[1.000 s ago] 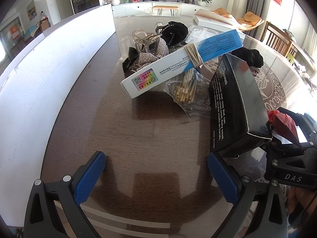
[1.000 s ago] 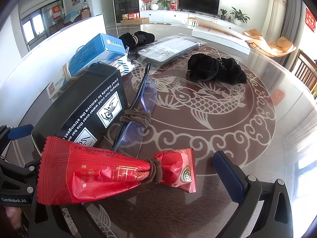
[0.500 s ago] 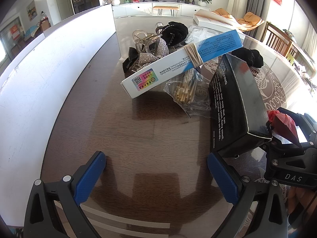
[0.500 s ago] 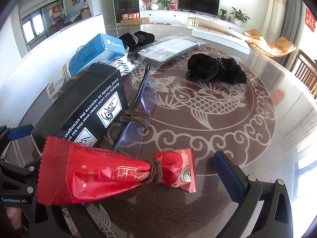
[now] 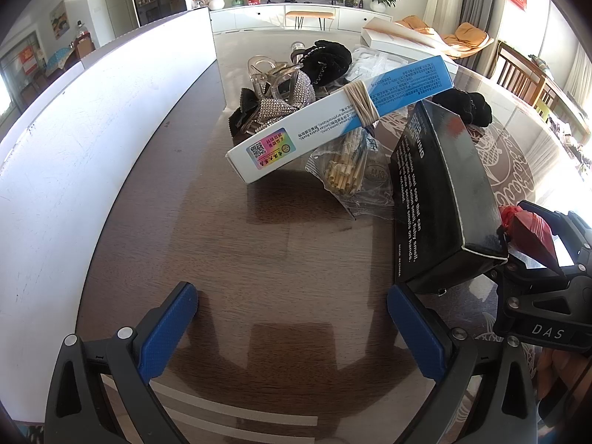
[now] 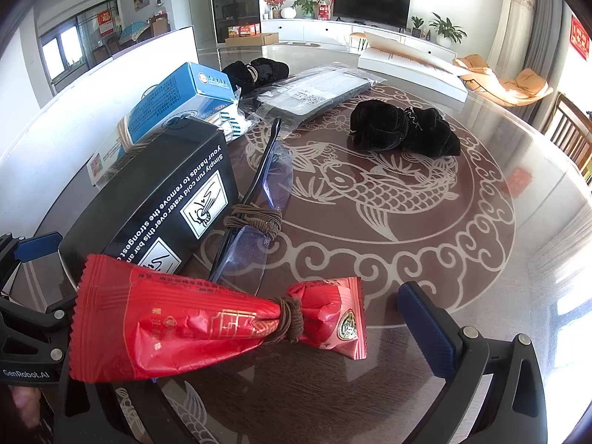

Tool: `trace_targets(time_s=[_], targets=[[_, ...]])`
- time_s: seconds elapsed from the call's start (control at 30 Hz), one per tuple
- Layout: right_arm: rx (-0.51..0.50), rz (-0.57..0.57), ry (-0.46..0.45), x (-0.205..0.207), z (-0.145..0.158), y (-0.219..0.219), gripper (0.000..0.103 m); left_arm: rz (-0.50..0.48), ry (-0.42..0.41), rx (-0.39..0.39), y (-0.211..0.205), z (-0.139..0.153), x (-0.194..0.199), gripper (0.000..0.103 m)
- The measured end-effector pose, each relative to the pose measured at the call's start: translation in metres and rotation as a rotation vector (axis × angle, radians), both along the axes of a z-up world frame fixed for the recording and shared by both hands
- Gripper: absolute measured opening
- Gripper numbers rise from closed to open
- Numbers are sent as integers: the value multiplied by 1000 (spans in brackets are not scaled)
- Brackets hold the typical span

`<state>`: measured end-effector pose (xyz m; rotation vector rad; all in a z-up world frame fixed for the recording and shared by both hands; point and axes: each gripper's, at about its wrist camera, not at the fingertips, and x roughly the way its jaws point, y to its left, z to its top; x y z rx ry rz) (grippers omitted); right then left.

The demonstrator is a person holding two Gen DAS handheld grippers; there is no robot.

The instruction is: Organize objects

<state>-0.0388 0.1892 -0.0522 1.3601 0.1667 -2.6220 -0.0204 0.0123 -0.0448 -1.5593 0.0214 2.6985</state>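
Left gripper [image 5: 292, 327]: jaws spread wide, nothing between the blue pads, low over the bare brown table [image 5: 229, 251]. Right gripper [image 6: 236, 333]: right pad visible at the near right; the left finger is hidden behind the red snack packet [image 6: 207, 327], so whether the jaws pinch it cannot be told. The packet lies across the near foreground, cinched by a brown hair tie [image 6: 290, 320] toward its right end. Just behind it on the left sits a black box [image 6: 155, 199] with white lettering; beside the box, to its right, lie folded glasses [image 6: 255, 203] bound by a brown band. Farther left, a blue-and-white carton [image 5: 340, 116], wrapped with a rubber band, leans across a bag of sticks [image 5: 346, 170]. Beyond it: a rhinestone item [image 5: 281, 101] and clear hair claw [image 5: 266, 74]. On the far right, black scrunchies [image 6: 405, 133] rest on the fish motif.
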Motion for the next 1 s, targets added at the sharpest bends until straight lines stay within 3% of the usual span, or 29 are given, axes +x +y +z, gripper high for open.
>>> trace_targets(time_s=[1.0], targets=[[-1, 1, 1, 0, 0, 0, 103, -2, -2, 0, 0, -2, -1, 103]])
